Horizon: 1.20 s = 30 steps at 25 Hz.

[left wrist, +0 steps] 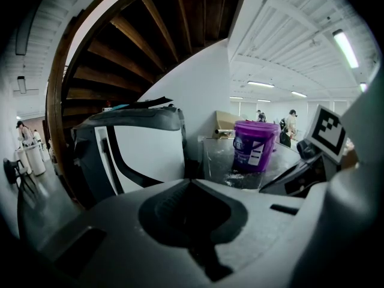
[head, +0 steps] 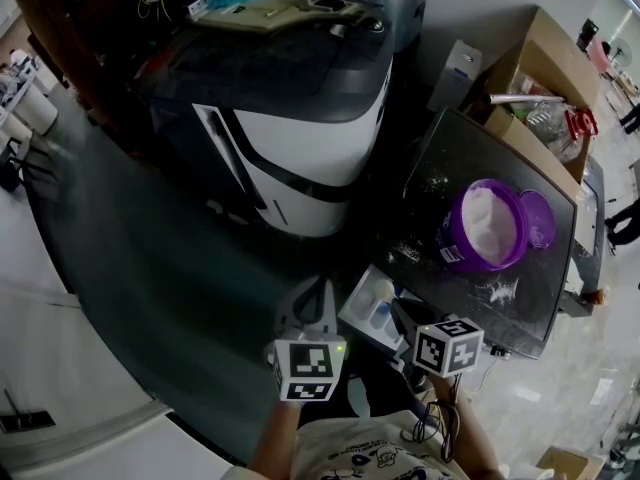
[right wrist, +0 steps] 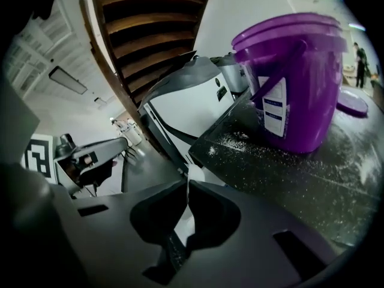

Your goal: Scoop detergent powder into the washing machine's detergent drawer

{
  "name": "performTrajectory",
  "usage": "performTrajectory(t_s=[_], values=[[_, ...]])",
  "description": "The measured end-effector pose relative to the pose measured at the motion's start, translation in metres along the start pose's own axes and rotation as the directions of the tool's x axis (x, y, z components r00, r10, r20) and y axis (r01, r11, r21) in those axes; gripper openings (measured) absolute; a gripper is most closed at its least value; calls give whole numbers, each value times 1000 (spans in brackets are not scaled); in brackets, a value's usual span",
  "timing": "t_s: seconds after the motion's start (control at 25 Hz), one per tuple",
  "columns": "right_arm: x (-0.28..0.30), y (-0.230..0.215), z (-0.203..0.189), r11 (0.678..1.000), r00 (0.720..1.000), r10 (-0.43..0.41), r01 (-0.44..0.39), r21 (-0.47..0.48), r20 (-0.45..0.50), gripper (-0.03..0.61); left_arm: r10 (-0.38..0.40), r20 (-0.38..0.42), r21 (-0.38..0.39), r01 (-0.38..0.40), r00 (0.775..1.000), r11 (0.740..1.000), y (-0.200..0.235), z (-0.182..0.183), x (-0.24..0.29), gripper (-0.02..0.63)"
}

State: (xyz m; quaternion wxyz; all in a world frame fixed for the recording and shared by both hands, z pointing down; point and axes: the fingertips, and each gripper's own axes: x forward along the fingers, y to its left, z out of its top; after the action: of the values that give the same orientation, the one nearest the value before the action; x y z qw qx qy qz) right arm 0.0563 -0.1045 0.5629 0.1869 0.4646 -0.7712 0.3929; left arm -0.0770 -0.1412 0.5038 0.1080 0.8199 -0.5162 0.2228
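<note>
1 purple tub point(head: 485, 226), open, white detergent powder point(head: 490, 218) inside, stands on 1 dark table point(head: 440, 168) right of 1 washing machine point(head: 300, 158). 1 purple lid point(head: 541, 218) just beside it. 1 white drawer point(head: 365, 313) by the table's near corner. Right gripper point(right wrist: 188, 185): jaws pinch 1 thin white piece point(right wrist: 193, 171). Left gripper point(left wrist: 191, 183): jaws pressed together, empty.

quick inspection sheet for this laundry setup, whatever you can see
surface: dark table, spilled white powder on it
job's things: purple bucket open, powder inside; lid lying beside it; washing machine; detergent drawer appears pulled out
clutter: cardboard box of oddments behind the table
grippers: left gripper shut, empty; right gripper shut on a thin white piece, possibly a scoop handle
cables: thin wires below the right gripper
surroundings: wooden staircase overhead; people far off
</note>
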Motion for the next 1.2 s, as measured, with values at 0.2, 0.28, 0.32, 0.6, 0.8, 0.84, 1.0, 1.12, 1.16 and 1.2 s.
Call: performTrajectory(t_s=[0.2, 0.28, 0.32, 0.6, 0.8, 0.84, 1.0, 1.12, 1.16, 1.2], values=[[4, -3, -4, 991, 998, -56, 51, -127, -29, 21, 10, -5, -4, -10, 1000, 1000, 0, 1, 0, 2], [6, -1, -4, 980, 997, -75, 67, -187, -36, 21, 13, -7, -6, -13, 1000, 1000, 1, 0, 1, 2], [7, -1, -4, 974, 996, -83, 72, -215, -39, 21, 15, -7, -6, -15, 1000, 1000, 1, -1, 1, 3], [16, 3, -9, 938, 991, -119, 91, -335, -62, 21, 27, -20, -10, -27, 999, 1000, 3, -4, 3, 2], [22, 4, -12, 901, 985, -159, 115, -419, -72, 21, 26, -26, -14, -26, 999, 1000, 5, -8, 5, 2], [23, 4, -13, 891, 983, -168, 119, -437, -73, 21, 25, -27, -16, -25, 999, 1000, 5, -8, 5, 2], [28, 7, -15, 861, 981, -179, 120, -495, -74, 21, 34, -28, -20, -34, 999, 999, 8, -7, 6, 3], [32, 7, -17, 823, 977, -200, 127, -554, -73, 21, 37, -29, -21, -38, 999, 999, 11, -8, 7, 2], [33, 6, -18, 805, 975, -209, 132, -579, -69, 21, 38, -30, -22, -38, 999, 999, 11, -9, 7, 2], [34, 6, -18, 784, 973, -222, 138, -605, -67, 21, 37, -33, -23, -38, 999, 999, 12, -10, 8, 2]])
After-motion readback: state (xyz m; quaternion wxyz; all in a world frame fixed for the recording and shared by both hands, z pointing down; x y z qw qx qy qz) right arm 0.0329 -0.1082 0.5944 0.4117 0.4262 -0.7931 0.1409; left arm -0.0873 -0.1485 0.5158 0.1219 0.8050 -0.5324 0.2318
